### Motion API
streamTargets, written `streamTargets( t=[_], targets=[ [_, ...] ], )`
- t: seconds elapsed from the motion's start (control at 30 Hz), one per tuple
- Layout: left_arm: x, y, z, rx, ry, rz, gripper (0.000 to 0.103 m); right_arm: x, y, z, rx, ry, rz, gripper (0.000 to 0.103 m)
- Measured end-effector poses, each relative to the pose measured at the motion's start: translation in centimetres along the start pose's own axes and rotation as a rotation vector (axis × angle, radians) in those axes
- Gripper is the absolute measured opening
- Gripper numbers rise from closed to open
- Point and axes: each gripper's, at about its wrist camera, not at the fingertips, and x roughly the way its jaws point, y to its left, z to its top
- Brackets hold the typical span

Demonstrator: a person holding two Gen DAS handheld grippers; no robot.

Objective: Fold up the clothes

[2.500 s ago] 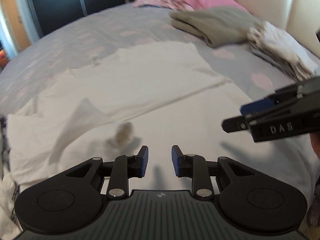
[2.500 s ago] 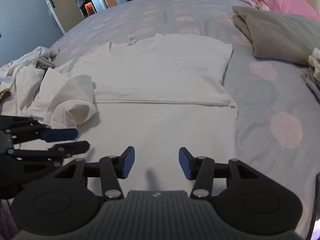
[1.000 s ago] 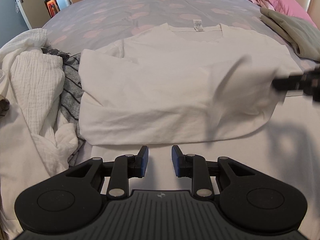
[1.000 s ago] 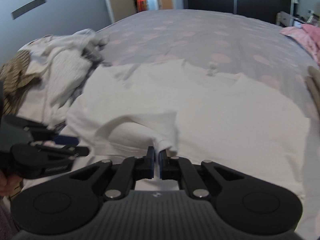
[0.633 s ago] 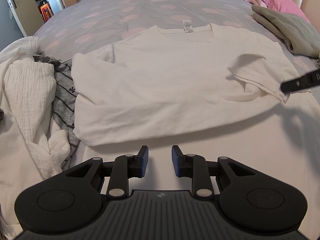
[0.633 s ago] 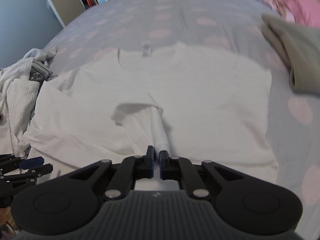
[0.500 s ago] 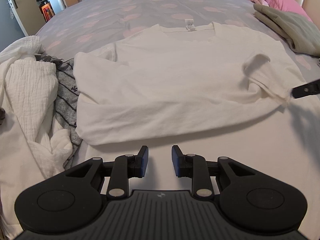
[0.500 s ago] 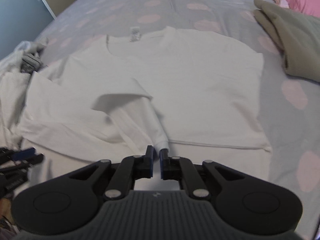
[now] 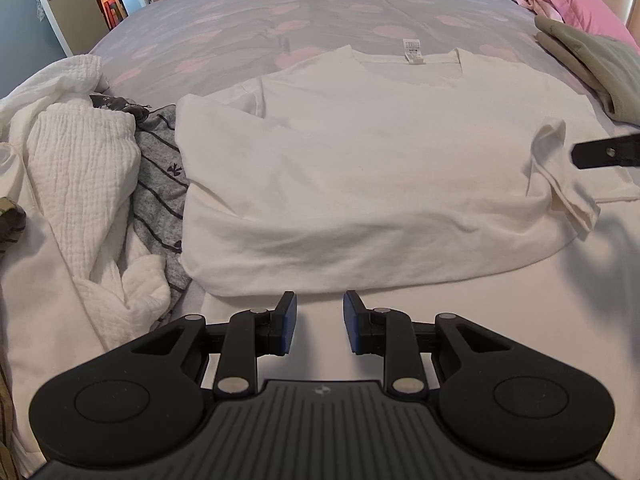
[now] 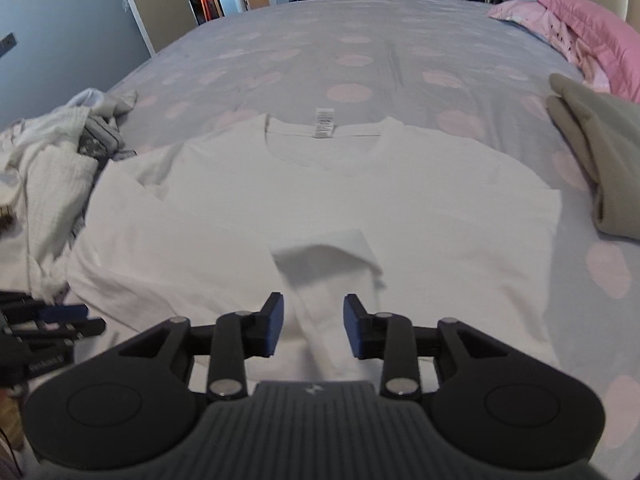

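A white T-shirt (image 9: pixel 380 168) lies on the bed, its neck label at the far side and its bottom half folded up. My left gripper (image 9: pixel 318 322) hovers open just short of the shirt's near folded edge, with nothing between its fingers. My right gripper (image 10: pixel 314 324) is over the shirt (image 10: pixel 360 184) and its jaws are opening. The folded-in sleeve (image 10: pixel 332 264) lies loose between them, and the pads do not touch it. In the left wrist view the same sleeve (image 9: pixel 560 176) rests on the shirt's right side, beside one of the right gripper's fingers (image 9: pixel 600 154).
A heap of white and grey striped clothes (image 9: pixel 88 168) lies left of the shirt. A folded olive garment (image 10: pixel 600 152) and pink pillows (image 10: pixel 592 28) are at the right. The grey bedcover with pink spots (image 10: pixel 340 48) stretches beyond, towards a doorway.
My right gripper carried the sleeve rightwards over the shirt, then its jaws parted and the sleeve dropped flat. The left gripper has stayed put and open.
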Motion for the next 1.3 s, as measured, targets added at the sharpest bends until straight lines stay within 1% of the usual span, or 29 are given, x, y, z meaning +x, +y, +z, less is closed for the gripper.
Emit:
streamTargets(
  t=[0.13, 0.17, 0.2, 0.3, 0.33, 0.37, 0.4, 0.43, 0.5, 0.57, 0.67, 0.8, 0.87, 0.9, 0.93, 0.97, 1.03, 1.1, 1.17, 1.2, 1.27, 1.3],
  targets=[
    [-0.6, 0.2, 0.9, -0.003, -0.023, 0.001, 0.024, 1.1, 0.4, 1.5, 0.087, 0.022, 0.045, 0.048],
    [-0.7, 0.3, 1.2, -0.006, -0.029, 0.003, 0.024, 1.3, 0.6, 1.8, 0.097, 0.023, 0.044, 0.049],
    [-0.8, 0.4, 1.4, -0.011, -0.034, 0.006, 0.024, 1.5, 0.8, 2.0, 0.105, 0.025, 0.039, 0.049],
    [-1.2, 1.0, 2.1, -0.023, -0.048, 0.014, 0.024, 2.6, 0.9, 2.6, 0.104, 0.047, -0.029, 0.047],
    [-1.2, 1.3, 2.2, -0.028, -0.050, 0.020, 0.024, 2.8, 0.7, 2.6, 0.107, 0.056, -0.048, 0.045],
    [-1.2, 1.6, 2.1, -0.034, -0.048, 0.026, 0.024, 2.9, 0.2, 2.7, 0.117, 0.060, -0.058, 0.039],
    [-1.1, 1.9, 2.1, -0.039, -0.045, 0.032, 0.024, 2.9, -0.3, 2.8, 0.126, 0.062, -0.066, 0.030],
    [-1.1, 2.3, 2.1, -0.045, -0.043, 0.038, 0.024, 2.6, -0.8, 2.9, 0.129, 0.055, -0.071, 0.024],
    [-1.0, 3.0, 1.8, -0.054, -0.035, 0.053, 0.024, 1.9, -1.8, 3.1, 0.132, 0.038, -0.080, 0.003],
    [-1.0, 3.8, 1.3, -0.058, -0.028, 0.070, 0.024, 0.7, -2.8, 3.2, 0.140, 0.016, -0.074, 0.001],
    [-1.1, 4.7, 0.6, -0.062, -0.025, 0.087, 0.024, -1.2, -4.0, 3.1, 0.146, -0.014, -0.077, 0.000],
    [-1.2, 5.9, -0.3, -0.070, -0.021, 0.107, 0.024, -2.8, -5.6, 2.4, 0.150, -0.027, -0.121, 0.000],
    [-0.9, 6.5, -0.6, -0.097, -0.006, 0.114, 0.025, -3.1, -6.5, 1.7, 0.162, -0.021, -0.133, 0.000],
    [-0.8, 6.6, -0.7, -0.105, 0.000, 0.118, 0.025, -3.2, -6.8, 1.4, 0.167, -0.021, -0.130, 0.001],
    [-0.7, 6.7, -0.7, -0.112, 0.005, 0.121, 0.025, -3.2, -7.0, 1.1, 0.172, -0.020, -0.126, 0.005],
    [-0.7, 6.6, -0.7, -0.109, 0.006, 0.125, 0.025, -3.1, -6.9, 0.9, 0.178, -0.017, -0.111, 0.006],
    [-0.6, 6.3, -0.6, -0.104, 0.008, 0.131, 0.025, -2.8, -6.2, 0.9, 0.169, -0.016, -0.056, 0.011],
    [-0.6, 6.0, -0.3, -0.101, 0.005, 0.126, 0.025, -2.4, -4.8, 1.0, 0.140, -0.027, -0.035, 0.029],
    [-0.7, 5.7, 0.0, -0.099, 0.001, 0.123, 0.025, -1.8, -3.6, 1.2, 0.124, -0.026, -0.013, 0.030],
    [-0.8, 5.5, 0.2, -0.096, -0.001, 0.121, 0.025, -1.5, -3.1, 1.3, 0.119, -0.025, -0.003, 0.034],
    [-0.9, 5.1, 0.6, -0.089, -0.007, 0.118, 0.025, -0.8, -2.7, 1.8, 0.148, -0.012, 0.009, 0.040],
    [-0.9, 4.9, 0.8, -0.085, -0.011, 0.115, 0.025, -0.4, -2.6, 2.1, 0.162, -0.006, 0.015, 0.041]
  ],
)
